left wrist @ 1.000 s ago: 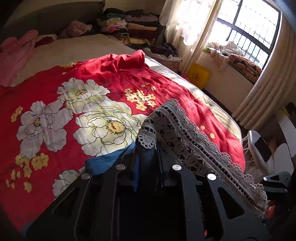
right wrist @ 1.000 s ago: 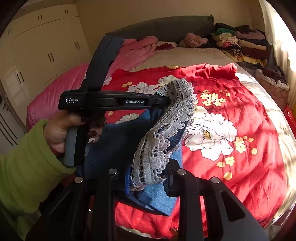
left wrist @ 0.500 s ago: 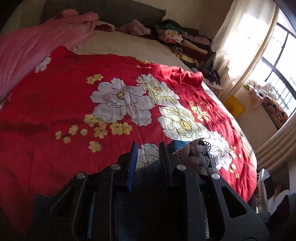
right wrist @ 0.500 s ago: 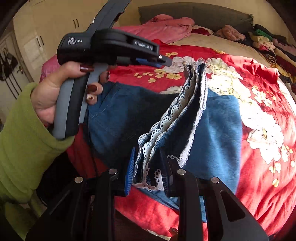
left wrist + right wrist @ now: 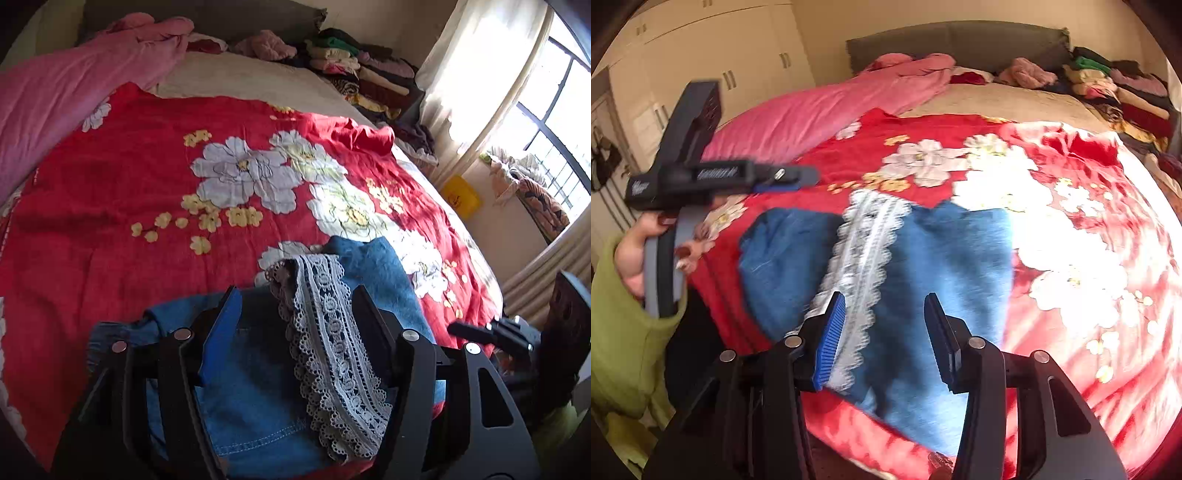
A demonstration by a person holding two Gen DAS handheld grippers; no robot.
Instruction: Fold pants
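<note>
— Where have the pants (image 5: 945, 258) ended up?

— Lying on the red flowered blanket (image 5: 110, 192) near the foot of the bed, doubled over, with the lace hem (image 5: 332, 332) running across the top layer.

— And both tools?

— The left gripper (image 5: 295, 317) has its jaws spreading, the denim and lace lying between them but not pinched. The right gripper (image 5: 884, 325) is opening too, jaws apart over the lace edge, nothing pressed.

— So this is the letting-go?

— I'd say so. Best to lift each one straight off once the jaws are well clear, or the lace could snag and drag the fold askew. Then I'd square the edges before another fold.
</note>
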